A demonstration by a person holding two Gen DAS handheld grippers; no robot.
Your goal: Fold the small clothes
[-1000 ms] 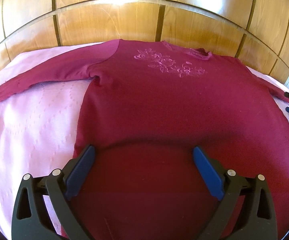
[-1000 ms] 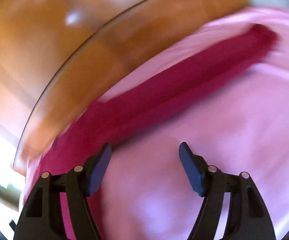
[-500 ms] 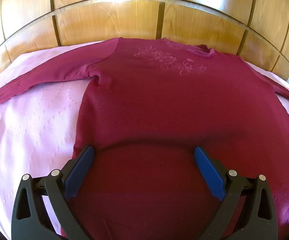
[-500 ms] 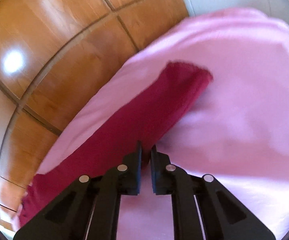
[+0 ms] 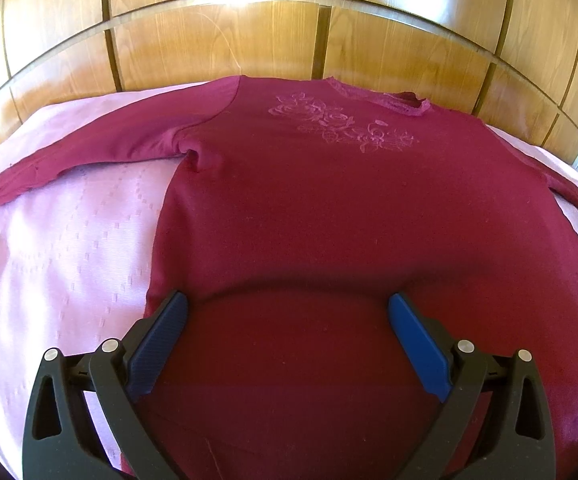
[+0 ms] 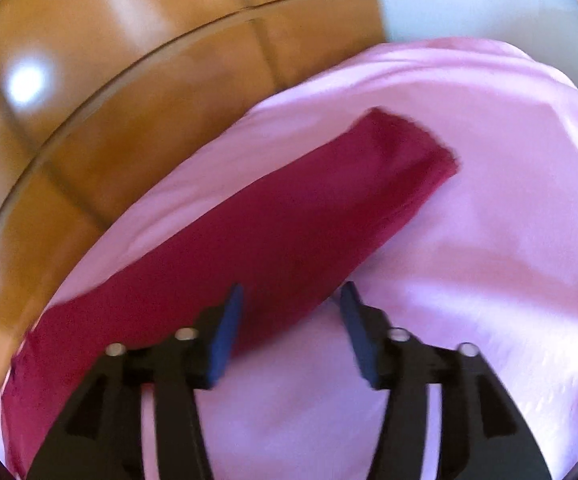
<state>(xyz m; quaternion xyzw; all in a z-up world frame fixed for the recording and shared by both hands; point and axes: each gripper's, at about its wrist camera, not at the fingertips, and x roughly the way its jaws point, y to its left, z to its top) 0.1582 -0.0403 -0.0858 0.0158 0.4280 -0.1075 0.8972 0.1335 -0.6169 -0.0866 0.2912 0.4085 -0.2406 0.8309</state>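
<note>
Evidently soft, light knit: maroon long-sleeved top (image 5: pixel 329 208) spread flat on pink bedspread (image 5: pixel 61 248). Left gripper (image 5: pixel 287 322) spread wide, empty. Right gripper (image 6: pixel 291 312) jaws just opened, sleeve (image 6: pixel 273 220) edge between them, unpinched. Best hold: cuff.

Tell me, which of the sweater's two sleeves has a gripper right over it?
The sleeve in the right wrist view: the open right gripper hovers over it. The other sleeve lies alone, far from the left gripper.

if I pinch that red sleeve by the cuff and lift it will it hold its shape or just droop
The sleeve would probably droop: it lies flat and thin on the pink bedspread, like soft knit. It is likely light, and may drag the sweater body along.
</note>
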